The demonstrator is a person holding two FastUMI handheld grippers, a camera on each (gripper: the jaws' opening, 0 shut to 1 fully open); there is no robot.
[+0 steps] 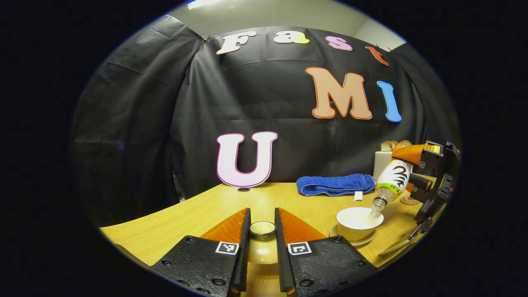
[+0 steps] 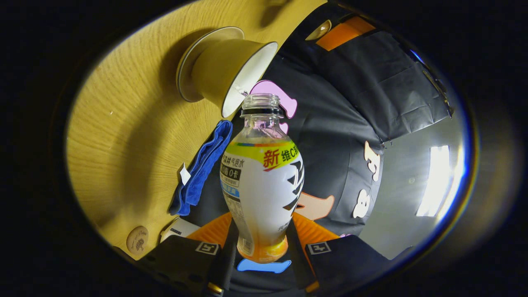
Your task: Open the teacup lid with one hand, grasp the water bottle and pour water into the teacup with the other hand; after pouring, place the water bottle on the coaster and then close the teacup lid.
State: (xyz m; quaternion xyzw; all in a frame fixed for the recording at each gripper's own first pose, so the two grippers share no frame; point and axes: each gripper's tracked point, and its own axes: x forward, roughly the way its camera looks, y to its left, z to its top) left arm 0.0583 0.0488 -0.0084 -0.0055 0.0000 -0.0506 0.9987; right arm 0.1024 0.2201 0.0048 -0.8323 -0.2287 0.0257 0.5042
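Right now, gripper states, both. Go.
Left gripper: closed on the teacup lid.
Right gripper: closed on the water bottle, tipped over the teacup.

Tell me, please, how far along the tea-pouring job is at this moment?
Done: the lid is off, held by the left gripper. In hand: the right gripper tilts the water bottle over the open teacup. Left: bottle onto the coaster, lid back on.

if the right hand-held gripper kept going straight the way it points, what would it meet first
Probably the teacup: the water bottle it holds points its open mouth at the rim. How far off is unclear.
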